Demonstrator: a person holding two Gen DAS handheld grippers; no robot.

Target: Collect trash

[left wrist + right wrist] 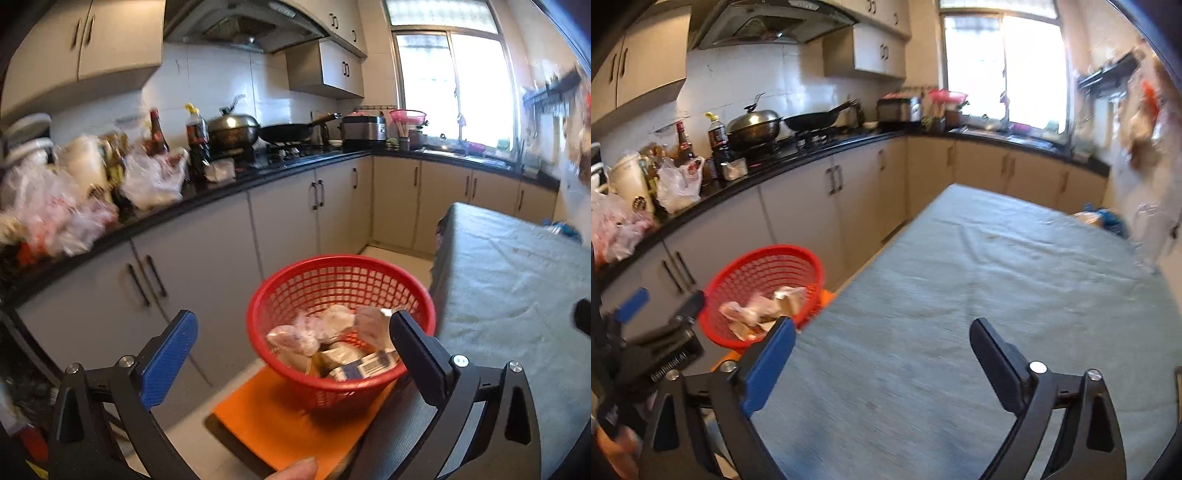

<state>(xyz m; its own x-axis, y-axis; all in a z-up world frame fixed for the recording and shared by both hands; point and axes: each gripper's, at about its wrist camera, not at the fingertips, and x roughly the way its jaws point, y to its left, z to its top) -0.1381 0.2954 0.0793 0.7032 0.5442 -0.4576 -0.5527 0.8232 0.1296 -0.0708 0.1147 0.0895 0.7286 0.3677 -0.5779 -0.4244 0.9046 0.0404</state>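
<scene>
- Fingertip of the person (295,468) at near edge of left wrist view, just behind the left claw (291,343).
- Left claw: blue-padded and black fingers spread wide, nothing between the pads.
- Right claw (882,354): also spread wide and empty, over bare grey-green cloth-covered tabletop (979,266).
- Round red plastic mesh basket (334,280) holds crumpled wrappers and small cartons of trash (332,343); sits on orange flat-topped stool (280,417) just left of the tabletop's near edge.
- Key relation: basket lies directly ahead of and below left claw, framed between its fingers; from right claw it sits well off to the left (764,291).
- Left hand judged nearer to the basket.
- No loose trash visible on the tabletop; a blue object at far right edge (1104,218) too blurred to tell.
- Collection looks mostly done.
</scene>
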